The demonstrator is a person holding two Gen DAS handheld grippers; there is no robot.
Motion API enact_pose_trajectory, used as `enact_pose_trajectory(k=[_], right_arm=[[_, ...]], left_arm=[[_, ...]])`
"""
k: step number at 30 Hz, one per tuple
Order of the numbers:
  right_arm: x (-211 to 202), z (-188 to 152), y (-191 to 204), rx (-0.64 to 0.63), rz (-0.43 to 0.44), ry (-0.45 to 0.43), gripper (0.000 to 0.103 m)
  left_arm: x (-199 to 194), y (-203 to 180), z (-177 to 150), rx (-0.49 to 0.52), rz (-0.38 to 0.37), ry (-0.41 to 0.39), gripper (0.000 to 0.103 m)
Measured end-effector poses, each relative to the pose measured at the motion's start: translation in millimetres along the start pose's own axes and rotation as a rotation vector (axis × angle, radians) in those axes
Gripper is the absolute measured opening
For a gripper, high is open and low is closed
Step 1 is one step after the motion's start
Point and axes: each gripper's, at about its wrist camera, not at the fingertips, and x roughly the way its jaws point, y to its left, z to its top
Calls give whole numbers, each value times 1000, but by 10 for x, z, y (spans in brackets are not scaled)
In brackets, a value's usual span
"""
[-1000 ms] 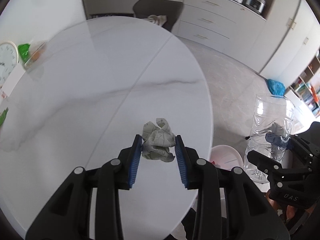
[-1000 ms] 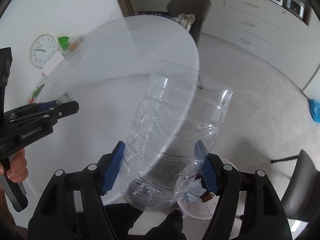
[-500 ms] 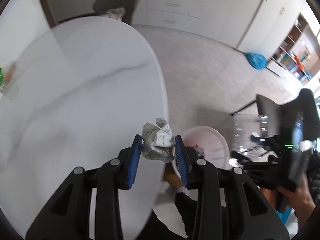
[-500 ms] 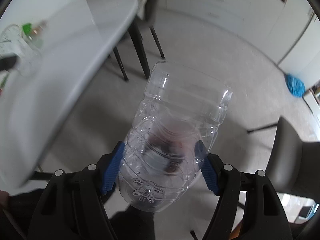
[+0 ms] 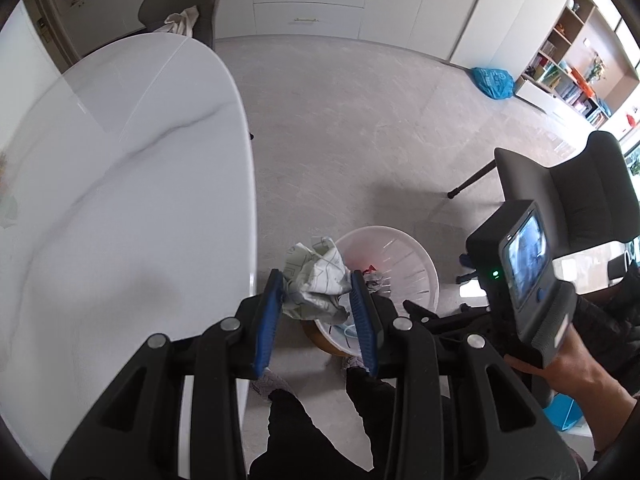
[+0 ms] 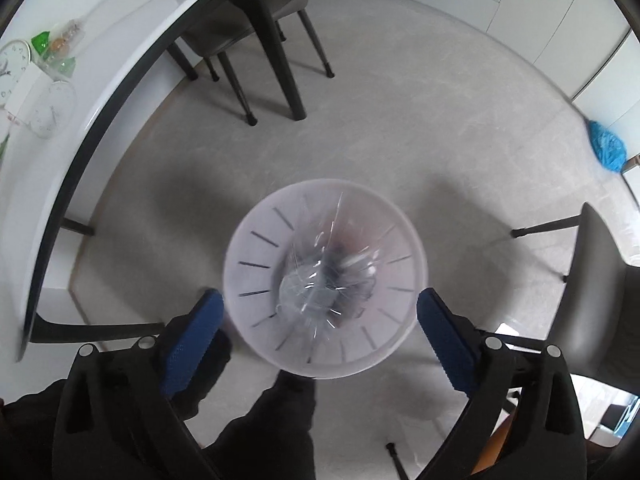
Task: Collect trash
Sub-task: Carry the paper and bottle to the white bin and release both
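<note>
Left claw (image 5: pixel 318 300): jaws drawn in close, both blue pads (image 5: pixel 269 316) pressing the sides of a crumpled paper wad (image 5: pixel 314 282). The wad sits between the fingertips and bulges forward past them. It hangs clear of the white table (image 5: pixel 120 200), whose edge lies just left of the claw. Ahead and to the right of the claw, lower down on the floor, stands a white slotted bin (image 5: pixel 404 256); the wad overlaps the bin's near-left rim in this view. Scraps of rubbish show inside the bin, ahead of the right pad.

Right claw (image 6: pixel 318 312): jaws spread wide, the blue pads (image 6: pixel 192 338) well apart and touching nothing. Directly ahead, between the two pads, is the white bin (image 6: pixel 256 280), seen from above. A clear plastic bottle (image 6: pixel 328 280) is inside the bin's mouth, blurred; whether it rests on the bottom or is in the air cannot be told. It is apart from both pads.

In the left view, the right hand (image 5: pixel 572 376) grips the right claw's handle to the right of the left claw. A grey chair (image 5: pixel 568 196) stands beyond it, and a blue bag (image 5: pixel 491 82) lies far ahead on the floor.
</note>
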Motion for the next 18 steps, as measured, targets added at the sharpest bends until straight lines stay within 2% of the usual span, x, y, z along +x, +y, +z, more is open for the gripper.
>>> enact_pose_trajectory(k=[5,13,18], right_arm=[[-342,-64,-335,88,-24,-61,100],[-854,-326,-932,213,-93,-144,100],[-964,-437,-1116,261,-98,-159,101]], left_arm=[[126,-249,11,53,-3,19,33],[498,-684,51,141,-60,85,33],[655,-857,29,171,-81,118,33]])
